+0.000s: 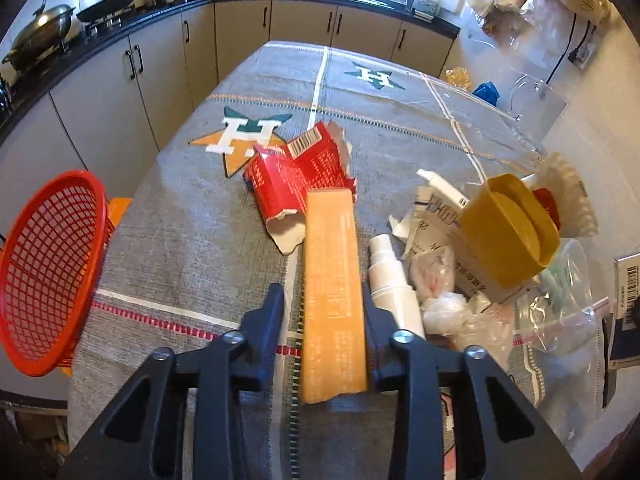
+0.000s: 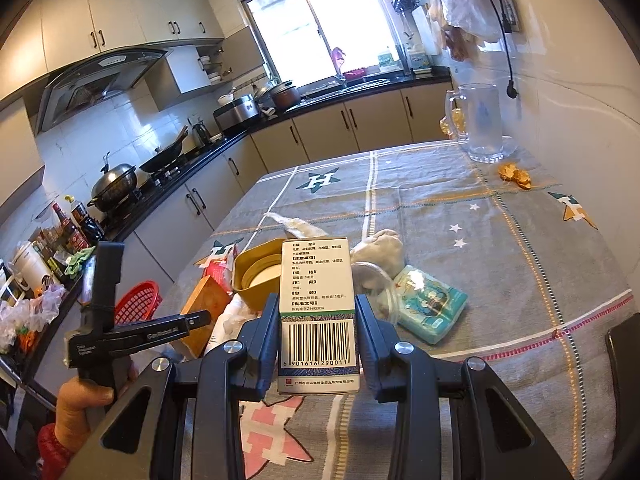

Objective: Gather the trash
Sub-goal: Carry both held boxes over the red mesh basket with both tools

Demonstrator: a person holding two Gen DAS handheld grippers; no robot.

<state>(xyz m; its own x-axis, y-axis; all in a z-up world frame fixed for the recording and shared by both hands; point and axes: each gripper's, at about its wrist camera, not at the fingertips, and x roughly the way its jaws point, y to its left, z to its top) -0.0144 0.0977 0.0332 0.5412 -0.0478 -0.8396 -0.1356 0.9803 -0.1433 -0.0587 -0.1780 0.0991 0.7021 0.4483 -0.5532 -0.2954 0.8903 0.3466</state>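
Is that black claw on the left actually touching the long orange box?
Touching. In the left wrist view the left gripper has the orange box between its fingers, the right finger flush against its side.

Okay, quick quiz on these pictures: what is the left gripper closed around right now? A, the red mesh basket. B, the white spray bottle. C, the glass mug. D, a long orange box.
D: in the left wrist view the long orange box sits between the fingers of the left gripper, while the red mesh basket stands off at the table's edge and the white spray bottle lies beside the jaws.
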